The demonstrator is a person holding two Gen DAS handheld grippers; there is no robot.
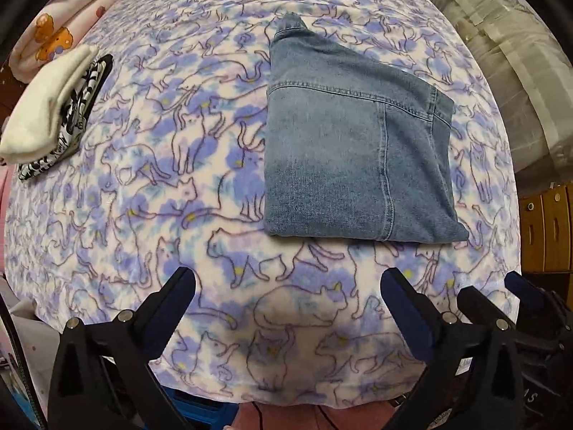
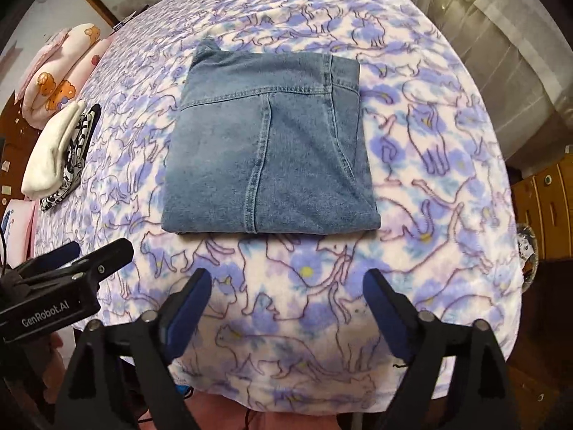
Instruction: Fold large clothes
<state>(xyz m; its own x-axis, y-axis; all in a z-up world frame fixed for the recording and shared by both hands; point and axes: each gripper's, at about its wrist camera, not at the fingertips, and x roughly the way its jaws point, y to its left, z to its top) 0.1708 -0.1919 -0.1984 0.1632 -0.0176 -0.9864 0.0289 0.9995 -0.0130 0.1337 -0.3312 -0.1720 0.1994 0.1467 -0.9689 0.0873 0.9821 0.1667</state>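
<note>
Denim [image 1: 354, 150] lying folded in a compact rectangle mid-blanket [image 1: 150, 179], likely set clear of the stack [image 1: 53, 107] at the edge. Left gripper [image 1: 286, 286] and right gripper [image 2: 286, 286] hovering near it, jaws spread, nothing between them.

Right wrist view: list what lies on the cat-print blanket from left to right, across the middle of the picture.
Pink cartoon-print pillows → folded white cloth stacked on a black-and-white patterned cloth → folded denim garment → bare cat-print blanket out to its right edge.
</note>
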